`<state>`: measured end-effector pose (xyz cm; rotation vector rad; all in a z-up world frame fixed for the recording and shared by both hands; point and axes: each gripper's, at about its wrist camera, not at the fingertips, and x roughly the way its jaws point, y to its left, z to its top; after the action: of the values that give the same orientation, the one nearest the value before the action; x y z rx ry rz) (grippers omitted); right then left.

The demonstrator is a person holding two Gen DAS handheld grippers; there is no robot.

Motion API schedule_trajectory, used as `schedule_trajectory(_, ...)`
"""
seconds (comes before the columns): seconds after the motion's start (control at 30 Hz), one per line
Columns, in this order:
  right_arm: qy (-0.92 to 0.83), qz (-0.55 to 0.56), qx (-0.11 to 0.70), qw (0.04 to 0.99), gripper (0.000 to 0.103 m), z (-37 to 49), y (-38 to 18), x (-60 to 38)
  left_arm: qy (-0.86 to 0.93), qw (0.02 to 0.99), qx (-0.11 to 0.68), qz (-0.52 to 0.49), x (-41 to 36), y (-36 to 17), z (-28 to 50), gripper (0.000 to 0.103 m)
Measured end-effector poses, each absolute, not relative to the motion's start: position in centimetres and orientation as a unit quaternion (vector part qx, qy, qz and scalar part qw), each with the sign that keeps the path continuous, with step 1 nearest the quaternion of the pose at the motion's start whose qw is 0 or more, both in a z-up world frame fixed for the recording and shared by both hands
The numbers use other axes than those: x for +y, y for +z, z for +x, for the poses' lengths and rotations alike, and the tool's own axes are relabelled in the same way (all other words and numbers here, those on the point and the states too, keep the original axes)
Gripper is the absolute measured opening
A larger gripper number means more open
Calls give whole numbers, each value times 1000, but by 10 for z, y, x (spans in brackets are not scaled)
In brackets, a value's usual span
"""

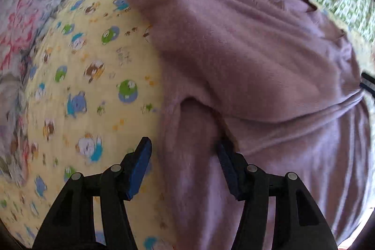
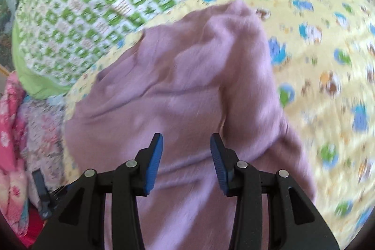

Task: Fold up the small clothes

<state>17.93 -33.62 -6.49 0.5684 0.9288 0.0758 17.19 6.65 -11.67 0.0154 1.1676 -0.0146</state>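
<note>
Your mauve sweater (image 1: pixel 246 57) lies on the yellow cartoon-print quilt (image 1: pixel 93 76), partly folded: one side is flipped over, hem and sleeve still loose. Left claw (image 1: pixel 182 151) gapes wide around a fabric ridge, gripping nothing. Right claw (image 2: pixel 186 144) hangs wide above it. No readable labels.
</note>
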Motion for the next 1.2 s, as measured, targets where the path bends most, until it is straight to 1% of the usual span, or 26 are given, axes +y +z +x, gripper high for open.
schedule_trajectory(0.1, 3, 232, 492, 839, 45, 206, -89, -338, 8, 840, 542, 30, 61, -123, 181, 61)
schedule_trajectory(0.2, 34, 231, 489, 841, 44, 214, -96, -329, 35, 849, 526, 24, 60, -121, 194, 61)
schedule_trajectory(0.27, 69, 239, 483, 840, 5, 216, -91, -321, 62, 856, 513, 8, 66, -119, 201, 59)
schedule_trajectory(0.3, 86, 252, 468, 843, 7, 213, -81, -320, 81, 858, 507, -6, 65, -120, 212, 53)
schedule_trajectory(0.37, 128, 277, 413, 858, 6, 202, -53, -321, 117, 859, 497, -45, 82, -115, 214, 46)
schedule_trajectory(0.43, 160, 286, 349, 878, 6, 183, -12, -324, 131, 860, 481, -107, 105, -111, 207, 46)
schedule_trajectory(0.47, 157, 279, 343, 883, 6, 179, -4, -325, 136, 859, 477, -127, 111, -112, 207, 47)
schedule_trajectory(0.53, 152, 285, 352, 878, 6, 177, -5, -335, 145, 856, 473, -148, 122, -113, 204, 47)
schedule_trajectory(0.6, 129, 277, 374, 876, 6, 179, -21, -342, 146, 858, 460, -175, 123, -110, 196, 47)
schedule_trajectory(0.8, 89, 241, 474, 842, 7, 182, -89, -338, 149, 859, 445, -207, 125, -110, 168, 47)
schedule_trajectory(0.87, 75, 229, 506, 828, 12, 181, -102, -334, 142, 858, 446, -211, 126, -113, 167, 47)
schedule_trajectory(0.97, 43, 197, 524, 827, 14, 171, -95, -330, 121, 855, 454, -221, 132, -116, 164, 49)
schedule_trajectory(1.0, 29, 184, 521, 833, 18, 167, -86, -329, 113, 855, 454, -222, 135, -114, 159, 49)
schedule_trajectory(1.03, 16, 167, 510, 843, 27, 162, -74, -326, 113, 856, 456, -217, 136, -111, 155, 49)
schedule_trajectory(1.07, 16, 158, 500, 851, 32, 160, -66, -323, 118, 856, 458, -209, 138, -107, 149, 47)
schedule_trajectory(1.1, 32, 150, 482, 863, 38, 158, -53, -316, 117, 856, 458, -211, 142, -103, 139, 47)
schedule_trajectory(1.2, 116, 127, 458, 872, 39, 173, -24, -277, 69, 852, 438, -278, 155, -86, 115, 47)
